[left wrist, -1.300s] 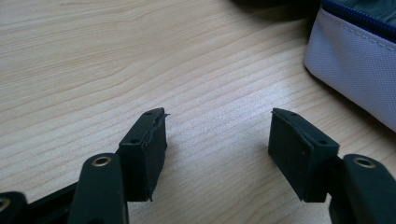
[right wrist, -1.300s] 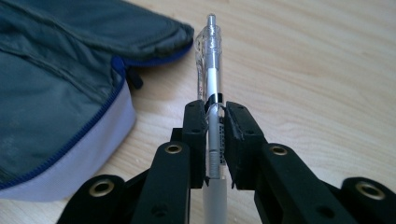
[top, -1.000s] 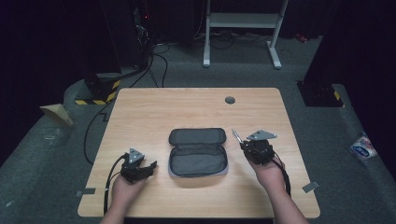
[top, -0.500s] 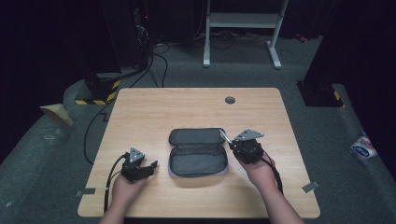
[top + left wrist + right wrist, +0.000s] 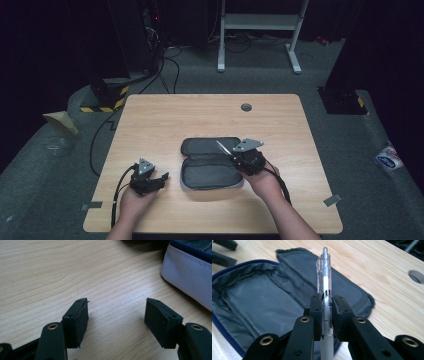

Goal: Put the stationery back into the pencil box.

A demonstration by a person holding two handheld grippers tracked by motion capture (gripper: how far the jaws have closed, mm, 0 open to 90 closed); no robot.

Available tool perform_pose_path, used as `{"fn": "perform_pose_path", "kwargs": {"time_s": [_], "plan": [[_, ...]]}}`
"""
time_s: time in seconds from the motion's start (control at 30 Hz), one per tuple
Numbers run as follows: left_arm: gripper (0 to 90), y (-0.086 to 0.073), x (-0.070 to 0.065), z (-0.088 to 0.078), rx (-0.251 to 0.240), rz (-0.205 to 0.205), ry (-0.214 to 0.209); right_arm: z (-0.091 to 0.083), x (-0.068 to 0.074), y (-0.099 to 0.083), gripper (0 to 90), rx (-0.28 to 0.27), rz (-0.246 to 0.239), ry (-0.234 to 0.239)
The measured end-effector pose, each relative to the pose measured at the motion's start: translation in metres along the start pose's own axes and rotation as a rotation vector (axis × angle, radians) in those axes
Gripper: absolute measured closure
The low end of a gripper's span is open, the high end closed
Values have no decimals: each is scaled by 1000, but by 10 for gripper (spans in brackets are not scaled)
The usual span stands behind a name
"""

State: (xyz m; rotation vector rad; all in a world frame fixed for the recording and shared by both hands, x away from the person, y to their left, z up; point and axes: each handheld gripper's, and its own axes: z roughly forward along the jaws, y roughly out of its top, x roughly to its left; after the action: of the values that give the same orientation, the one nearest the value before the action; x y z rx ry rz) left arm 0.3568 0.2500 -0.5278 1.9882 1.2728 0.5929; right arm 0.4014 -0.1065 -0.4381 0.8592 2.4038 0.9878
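dark room with grey carpet, black cables and a white metal stand at the upper centre of the high view; light wooden table (image 5: pixel 165 120) across the middle of that frame, with a round cable hole (image 5: pixel 246 107) near its far edge. pencil case (image 5: pixel 210 162), grey fabric with blue zip, lying unzipped and spread flat at the centre of the table, lid half toward the top of the frame. right gripper (image 5: pixel 325 306), at centre right of the high view, over the right edge of the open case; jaws drawn narrow and clamped on a clear pen (image 5: pixel 324 277), which stands up between the pads with its tip toward the top of the right gripper view, above the grey lining. left gripper (image 5: pixel 116 315), at lower left of the high view, low over bare wood just left of the case; jaws spread wide, nothing between them. white outer wall of the case at the upper right of the left gripper view.
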Motion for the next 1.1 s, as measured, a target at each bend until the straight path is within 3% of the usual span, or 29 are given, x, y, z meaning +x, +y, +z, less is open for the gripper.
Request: {"fn": "perform_pose_path", "kwargs": {"time_s": [0.13, 0.37, 0.8, 1.1], "plan": [[357, 0, 0, 0, -1, 1, 0, 5, 9, 6, 783, 1, -48, 22], [356, 0, 0, 0, -1, 1, -1, 12, 24, 14, 783, -5, -71, 63], [355, 0, 0, 0, -1, 1, -3, 24, 51, 25, 783, -17, -155, 131], [355, 0, 0, 0, 0, -1, -3, 26, 57, 27, 783, -18, -171, 148]]}}
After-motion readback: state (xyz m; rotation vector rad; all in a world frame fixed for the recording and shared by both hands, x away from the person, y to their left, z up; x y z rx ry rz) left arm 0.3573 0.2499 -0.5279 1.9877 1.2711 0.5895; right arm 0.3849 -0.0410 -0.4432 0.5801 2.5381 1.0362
